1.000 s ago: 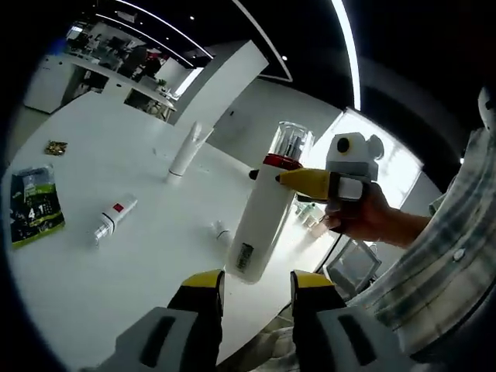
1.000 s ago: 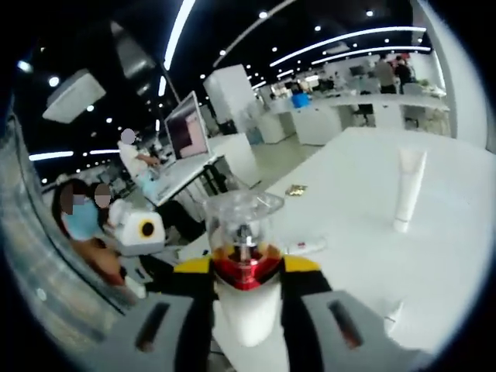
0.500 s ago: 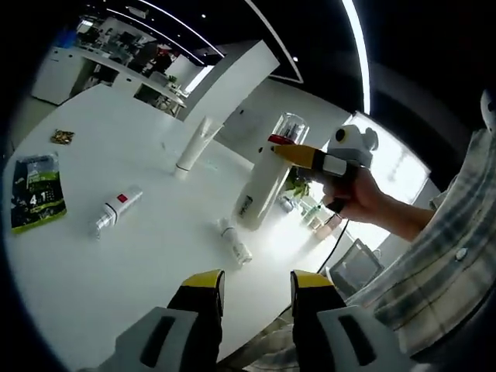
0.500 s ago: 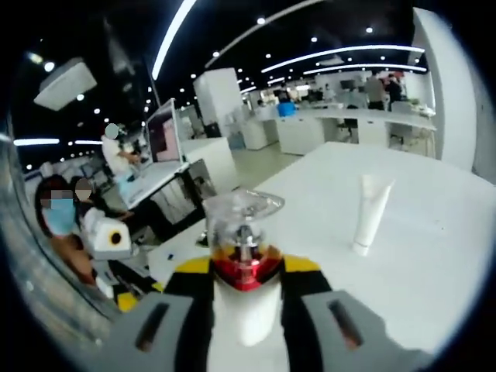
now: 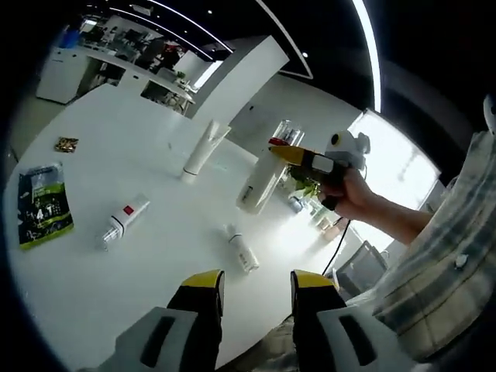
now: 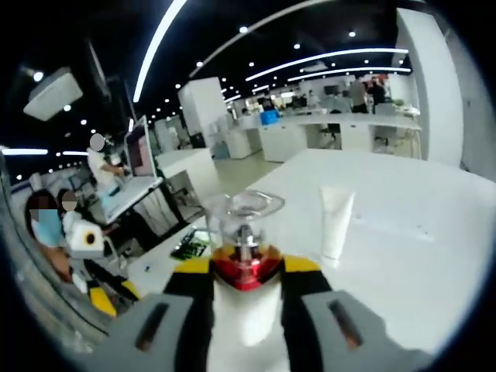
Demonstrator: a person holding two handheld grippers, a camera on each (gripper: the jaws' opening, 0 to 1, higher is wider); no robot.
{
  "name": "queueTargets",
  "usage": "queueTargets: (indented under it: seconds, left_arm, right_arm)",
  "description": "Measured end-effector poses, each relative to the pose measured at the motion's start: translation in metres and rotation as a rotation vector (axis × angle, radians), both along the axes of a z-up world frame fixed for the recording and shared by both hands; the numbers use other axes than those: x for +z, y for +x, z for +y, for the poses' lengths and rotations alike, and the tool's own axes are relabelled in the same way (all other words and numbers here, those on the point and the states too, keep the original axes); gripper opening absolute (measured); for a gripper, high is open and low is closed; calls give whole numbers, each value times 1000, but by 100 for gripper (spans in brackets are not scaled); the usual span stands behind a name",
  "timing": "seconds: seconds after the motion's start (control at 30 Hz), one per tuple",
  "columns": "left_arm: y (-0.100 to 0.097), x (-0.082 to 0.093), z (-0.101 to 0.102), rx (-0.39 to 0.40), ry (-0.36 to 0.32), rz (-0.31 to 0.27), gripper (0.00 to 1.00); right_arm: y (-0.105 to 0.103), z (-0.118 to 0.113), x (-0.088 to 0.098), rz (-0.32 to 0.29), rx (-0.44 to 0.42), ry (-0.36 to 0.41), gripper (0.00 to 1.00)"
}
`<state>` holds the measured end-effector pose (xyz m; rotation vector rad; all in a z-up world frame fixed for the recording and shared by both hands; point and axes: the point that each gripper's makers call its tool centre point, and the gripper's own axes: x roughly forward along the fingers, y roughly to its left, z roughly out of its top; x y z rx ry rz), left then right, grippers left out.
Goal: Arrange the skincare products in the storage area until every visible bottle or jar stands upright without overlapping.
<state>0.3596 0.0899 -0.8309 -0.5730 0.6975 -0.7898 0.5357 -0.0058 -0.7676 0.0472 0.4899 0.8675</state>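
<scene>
Between the right hand-held gripper (image 6: pixel 246 279) jaws, a tall pump bottle (image 6: pixel 242 310) is clamped at its red collar, above the tabletop (image 6: pixel 403 256); rigid, top-heavy, likely slippery. The left hand-held gripper (image 5: pixel 256 288) is held apart.

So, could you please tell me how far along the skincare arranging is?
Done: the white tube stands upright on its cap. In hand: the right tongs grip the tall pump bottle near its red collar. Left: two small bottles lying flat on the table; left tongs open.
</scene>
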Motion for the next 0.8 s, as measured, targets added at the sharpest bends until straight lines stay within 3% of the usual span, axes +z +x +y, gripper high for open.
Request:
queueTargets:
  seconds: [0.33,0.5,0.8]
  left_arm:
    - [-12,-12,1,64,35,53,34]
    - [-15,-9,-2,111,15,71,34]
    - [-17,-16,-5,132,42,99,34]
  right_arm:
    - [36,-17,-26,-19,-7,-14,29]
    - [55,-24,-51,-39,-1,-79,29]
    - [87,-41,-65,-51,-62,-72,29]
